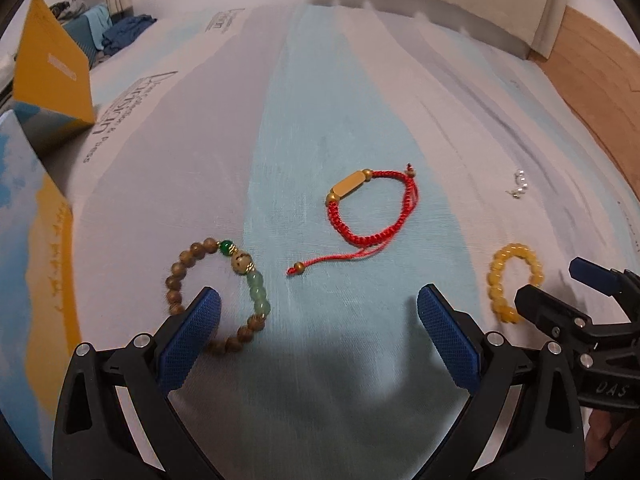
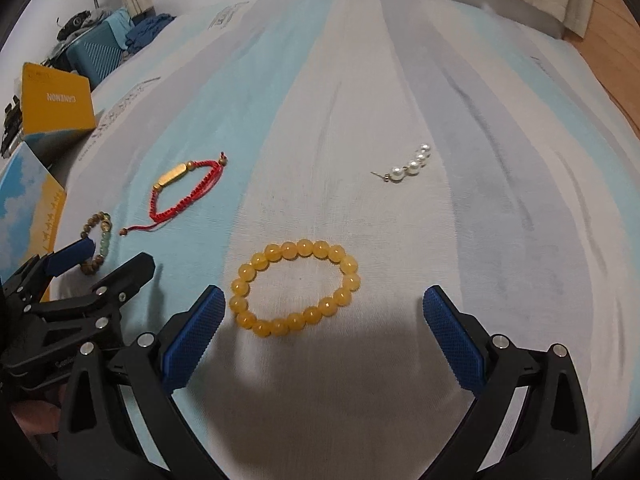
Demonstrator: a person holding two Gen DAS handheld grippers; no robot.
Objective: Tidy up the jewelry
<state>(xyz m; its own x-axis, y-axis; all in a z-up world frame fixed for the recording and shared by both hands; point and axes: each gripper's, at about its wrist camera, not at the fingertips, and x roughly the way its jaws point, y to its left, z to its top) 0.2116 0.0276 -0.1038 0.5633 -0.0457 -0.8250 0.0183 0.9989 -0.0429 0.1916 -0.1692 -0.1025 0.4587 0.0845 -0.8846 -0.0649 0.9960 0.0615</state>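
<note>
Both tools gape wide, the left tool hanging over bare bedsheet and the right tool above the yellow bracelet. The left finger hides part of the wooden bracelet. Boxes crowd the left edge.

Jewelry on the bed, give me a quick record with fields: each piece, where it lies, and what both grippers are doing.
surface: striped bedsheet
yellow bead bracelet: flat on the sheet, between the open fingers of the right gripper, not touched
pearl earring: beyond the yellow bracelet, to the right
red cord bracelet: ahead of the left gripper, apart from it
wooden bead bracelet: at the left gripper's left finger; contact unclear
yellow box: far left, standing open
left gripper: open, empty
right gripper: open, empty
</note>
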